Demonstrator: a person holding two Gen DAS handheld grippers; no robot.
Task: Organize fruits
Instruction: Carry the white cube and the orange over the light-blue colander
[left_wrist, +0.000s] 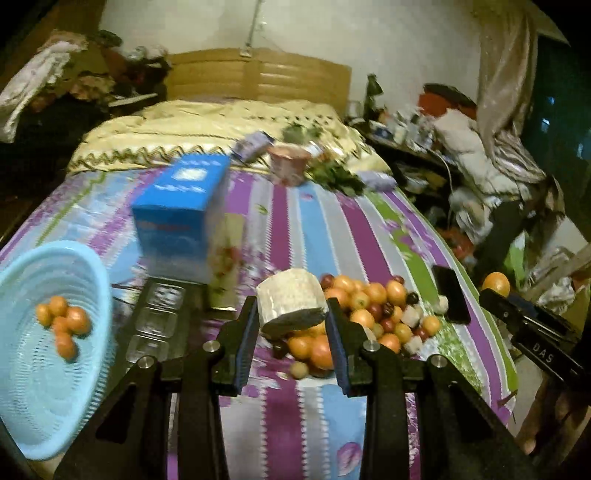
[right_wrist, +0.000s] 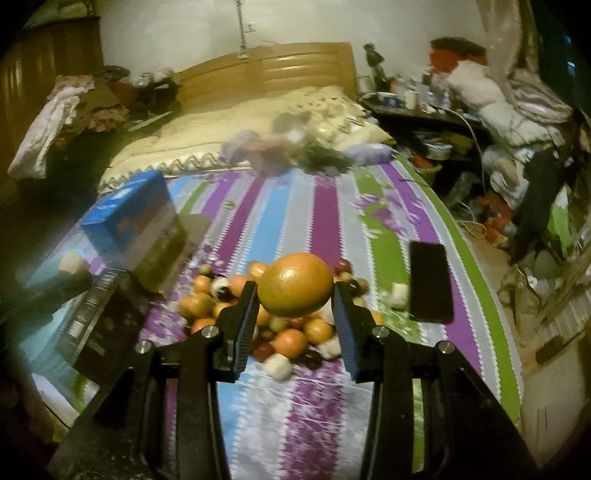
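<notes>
Left gripper pinches a pale, cream-white chunk of peeled fruit, blocky, with a dark grey cut underside, lifted clear of the striped purple, blue and green bedsheet. Right gripper clamps a round orange citrus fruit, glossy, skin shading greenish at its lower left. Beneath and just beyond both grippers lies a loose heap of small orange, dark red and white fruits. Left of the left gripper: light blue ribbed plastic basket holding 5 small oranges.
</notes>
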